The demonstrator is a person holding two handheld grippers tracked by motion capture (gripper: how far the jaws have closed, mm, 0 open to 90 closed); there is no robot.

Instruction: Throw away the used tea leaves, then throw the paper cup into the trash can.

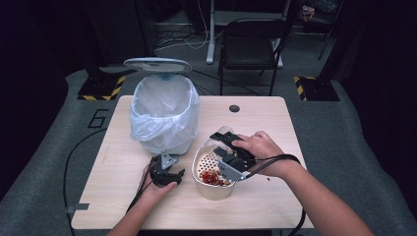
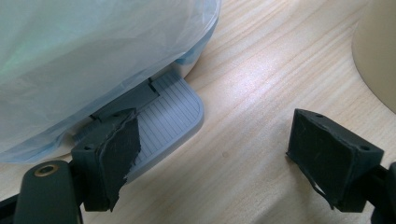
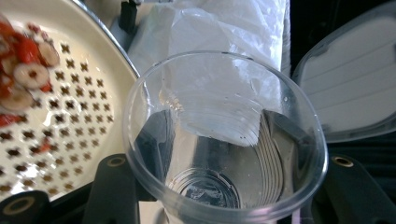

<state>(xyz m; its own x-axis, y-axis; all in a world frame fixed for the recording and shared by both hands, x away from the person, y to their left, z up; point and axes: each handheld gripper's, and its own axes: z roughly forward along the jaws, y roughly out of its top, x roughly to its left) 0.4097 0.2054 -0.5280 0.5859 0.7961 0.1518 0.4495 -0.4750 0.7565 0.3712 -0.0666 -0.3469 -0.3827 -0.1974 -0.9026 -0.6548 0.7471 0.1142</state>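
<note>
The right tongs point(image 3: 224, 186) grip a clear, thin-walled plastic cup point(image 3: 224, 140), round-mouthed and ribbed near its base, its mouth turned toward the camera that rides on them; the black jaws press its sides from left and right. Just left of these tongs lies a cream, round plastic strainer bowl point(image 1: 212, 189) with a floor pierced by small cross-shaped holes, holding red and pale sliced scraps point(image 3: 25, 70) that look wet and soft. Beyond the cup's rim stands a small white pedal bin lined with a crinkled, translucent white plastic bag point(image 1: 164, 115), its grey oval lid point(image 1: 157, 64) tipped up and open behind it. The left tongs point(image 2: 215, 158) are released, the jaws wide apart with bare worktop between them; their black pads look worn and ragged at the edges. Directly ahead of the left jaw sits the bin's grey ribbed foot pedal point(image 2: 170, 116), flat with rounded corners, and the cream bowl wall curves in beyond the right jaw. The pale wood-grain worktop point(image 1: 265, 123) is smooth and matte. The right hand point(image 1: 260, 147) reaches over the bowl, wrist angled toward the bin; the left hand point(image 1: 160, 189) rests low near the bin's base.
</note>
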